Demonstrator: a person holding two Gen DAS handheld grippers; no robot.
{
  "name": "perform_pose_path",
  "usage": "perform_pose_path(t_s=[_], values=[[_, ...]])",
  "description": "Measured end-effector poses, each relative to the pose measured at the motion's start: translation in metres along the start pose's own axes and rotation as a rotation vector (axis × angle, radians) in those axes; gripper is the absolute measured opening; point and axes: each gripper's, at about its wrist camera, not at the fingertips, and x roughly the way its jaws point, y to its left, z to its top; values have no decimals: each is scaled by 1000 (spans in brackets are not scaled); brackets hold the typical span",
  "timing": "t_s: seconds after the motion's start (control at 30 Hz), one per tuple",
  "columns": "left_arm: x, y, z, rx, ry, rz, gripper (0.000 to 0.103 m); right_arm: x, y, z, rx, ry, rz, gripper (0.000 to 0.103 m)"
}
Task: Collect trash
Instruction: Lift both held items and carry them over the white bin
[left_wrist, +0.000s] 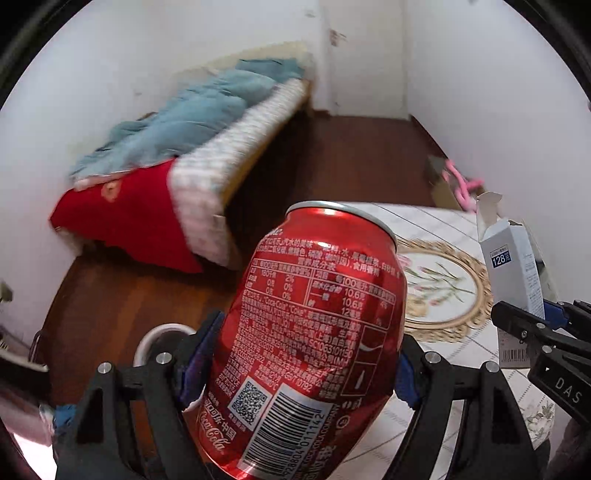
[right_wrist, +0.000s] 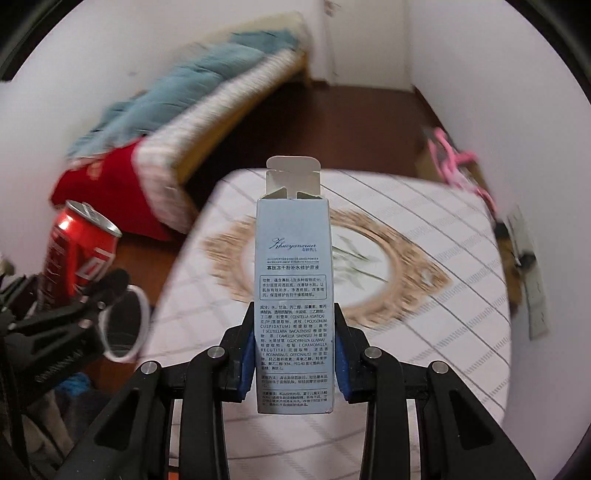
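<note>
— Over the floor, from the left wrist: the left gripper (left_wrist: 301, 369) pinches a red cola can (left_wrist: 310, 332), tilted. A white-rimmed bin (left_wrist: 162, 334) sits below, contents hidden; a table (left_wrist: 443, 229) is to the right.

— From the right wrist: the right gripper (right_wrist: 295, 354), pressed tight, clamps a pale blue carton (right_wrist: 291, 295), flap open, above that table. A bed (right_wrist: 192, 147) stands behind.

Red Coca-Cola can (left_wrist: 306, 332): dented in the side wall, tilted with its top leaning away to the left, barcode and QR code facing the camera, held clear of the floor. Pale blue carton (right_wrist: 292, 302): slim, upright, top flap open, printed text on its face, lifted above the desk (right_wrist: 424, 332) with its lined cloth.
</note>
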Motion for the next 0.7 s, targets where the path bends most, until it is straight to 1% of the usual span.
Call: perform_pose_path(t_s=[0.07,0.1,0.13,0.2,0.3,0.37,0.43,0.57,0.63,0.7], values=[[-10,26,-2,-25,-21,31,78,-13,39,6,-39,-23,50,36],[-19,46,-2,-42,-36,52,78,-17,57,9,-60,-29,65,36],[-18,56,-3,-55,-42,64,78,-20,72,10,-74,-34,79,36],[-26,91,-5,-87,-56,95,78,-23,108,13,-107,-39,115,36],[-26,133,-10,-130,-64,135,78,-21,153,16,-149,-37,146,36],[-19,158,-13,-152,-55,157,78,-14,190,20,-178,-24,174,36],[-5,181,-18,-171,-35,171,78,-4,218,21,-200,-3,197,36],[44,229,-32,-210,72,179,78,40,281,18,-258,79,230,36],[77,251,-44,-225,156,169,78,69,311,12,-290,139,231,36],[120,277,-61,-252,270,140,78,98,337,5,-318,192,224,36]])
